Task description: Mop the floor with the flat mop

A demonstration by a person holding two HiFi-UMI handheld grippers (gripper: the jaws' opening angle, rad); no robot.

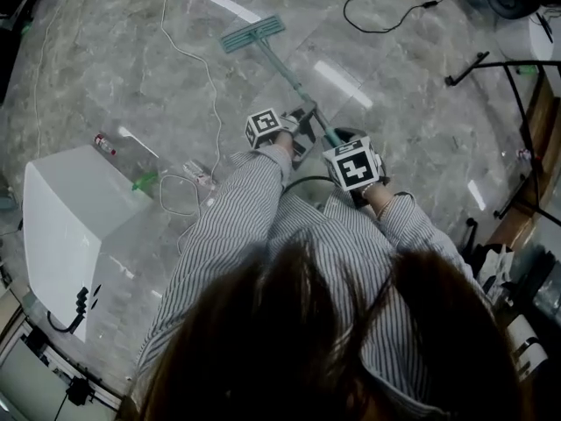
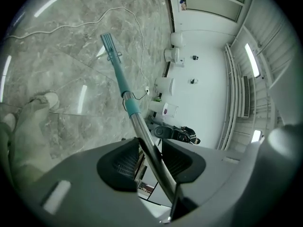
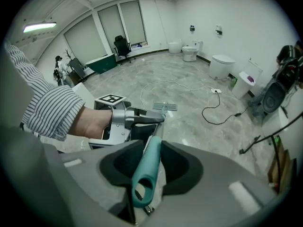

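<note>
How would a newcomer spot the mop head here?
Start on the grey marble floor in front of the person. Follow the pole they hold to its far end. The mop head is the flat teal rectangle there, unlike the thin white cord and black cord nearby.

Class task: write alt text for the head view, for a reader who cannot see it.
Seen from above, a person in a striped shirt holds a teal flat mop, the left hand-held gripper ahead of the right hand-held gripper on it. The mop head lies on the marble floor.
</note>
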